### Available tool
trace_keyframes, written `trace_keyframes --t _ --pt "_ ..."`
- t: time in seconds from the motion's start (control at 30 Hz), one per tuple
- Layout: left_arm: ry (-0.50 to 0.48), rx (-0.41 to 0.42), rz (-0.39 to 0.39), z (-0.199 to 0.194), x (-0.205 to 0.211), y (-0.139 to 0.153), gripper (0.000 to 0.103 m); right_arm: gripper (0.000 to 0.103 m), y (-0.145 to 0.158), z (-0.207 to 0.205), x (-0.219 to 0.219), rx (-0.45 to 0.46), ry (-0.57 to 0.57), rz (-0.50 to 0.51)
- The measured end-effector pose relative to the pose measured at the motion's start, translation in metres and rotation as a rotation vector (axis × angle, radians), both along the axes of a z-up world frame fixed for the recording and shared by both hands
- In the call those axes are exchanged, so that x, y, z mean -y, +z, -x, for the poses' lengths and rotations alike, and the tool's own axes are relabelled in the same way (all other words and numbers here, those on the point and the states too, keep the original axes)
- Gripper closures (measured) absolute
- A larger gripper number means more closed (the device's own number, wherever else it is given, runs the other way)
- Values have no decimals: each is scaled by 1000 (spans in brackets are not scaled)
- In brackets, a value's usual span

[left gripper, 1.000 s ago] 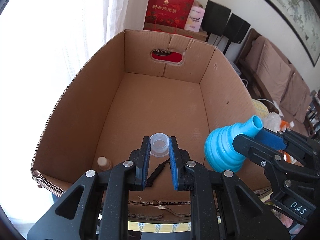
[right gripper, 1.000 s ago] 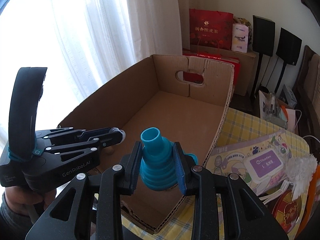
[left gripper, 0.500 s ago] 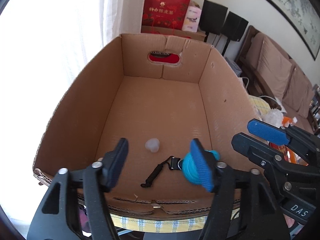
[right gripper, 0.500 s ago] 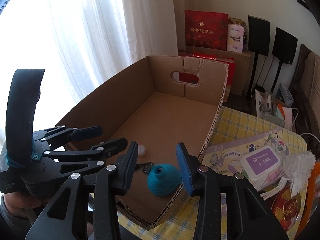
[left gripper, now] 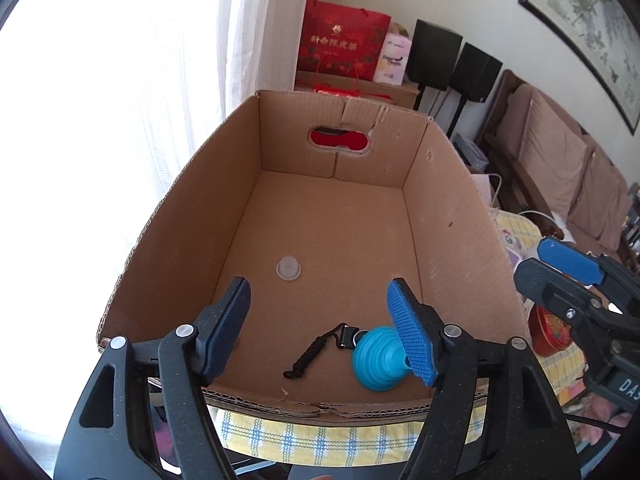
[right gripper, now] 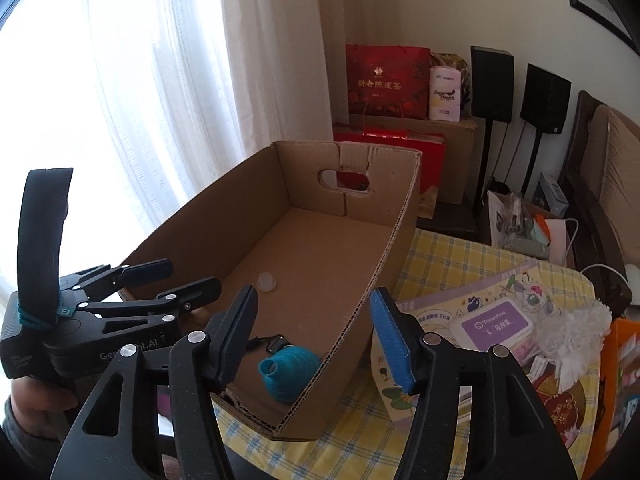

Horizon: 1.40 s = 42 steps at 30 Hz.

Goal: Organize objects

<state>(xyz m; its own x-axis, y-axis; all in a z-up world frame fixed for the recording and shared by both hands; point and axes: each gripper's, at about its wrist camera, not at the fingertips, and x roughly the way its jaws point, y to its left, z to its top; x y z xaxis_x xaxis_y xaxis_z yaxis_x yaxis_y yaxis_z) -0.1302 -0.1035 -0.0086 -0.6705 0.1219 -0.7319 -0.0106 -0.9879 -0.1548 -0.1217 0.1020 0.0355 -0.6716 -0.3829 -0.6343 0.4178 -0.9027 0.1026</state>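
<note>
On the desk (right gripper: 472, 264), covered by a yellow checked cloth, stands the open cardboard box (left gripper: 448, 216), its long axis running from the near edge toward the far wall with the handle cut-out. Judged rigid but light, it is best taken by its side walls.

Against the box's near right corner lies the blue collapsible funnel (left gripper: 378, 360) on its side, spout toward the near wall. It appears soft, ribbed and light; grip the stiffer spout.

Beside it, touching or nearly so, the black lanyard (left gripper: 310, 354) lies limp, running toward the near edge.

Nearer the left wall, the small translucent cap (left gripper: 288, 269) sits upright; likely light and slippery.

The left gripper (left gripper: 320, 322) and right gripper (right gripper: 316, 338) hover with jaws wide and empty, having just been opening.
</note>
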Motion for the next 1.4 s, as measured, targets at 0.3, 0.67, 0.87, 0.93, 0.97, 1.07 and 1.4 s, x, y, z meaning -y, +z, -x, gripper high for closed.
trace_keyframes --t 0.3,0.67,0.87,0.93,0.97,1.07,1.4 --pt "-15 -44 -4 -5 -11 14 27 39 10 -6 -31 -19 -74 5" --pt "-52 -56 -96 -11 -28 21 13 15 18 -17 -69 -52 -159 1" --pt "-80 -71 -104 -13 -42 25 2 2 17 -20 -92 -60 -215 1" --pt "-93 -78 -97 -15 -49 27 0 2 17 -21 -99 -58 -228 6" --pt "-98 -81 -93 -16 -52 27 0 2 17 -22 -102 -57 -236 6" --pt "-108 -96 -78 -18 -62 30 0 1 15 -23 -113 -54 -258 6" --pt "-184 -115 -68 -24 -101 32 0 1 15 -32 -150 -59 -337 -11"
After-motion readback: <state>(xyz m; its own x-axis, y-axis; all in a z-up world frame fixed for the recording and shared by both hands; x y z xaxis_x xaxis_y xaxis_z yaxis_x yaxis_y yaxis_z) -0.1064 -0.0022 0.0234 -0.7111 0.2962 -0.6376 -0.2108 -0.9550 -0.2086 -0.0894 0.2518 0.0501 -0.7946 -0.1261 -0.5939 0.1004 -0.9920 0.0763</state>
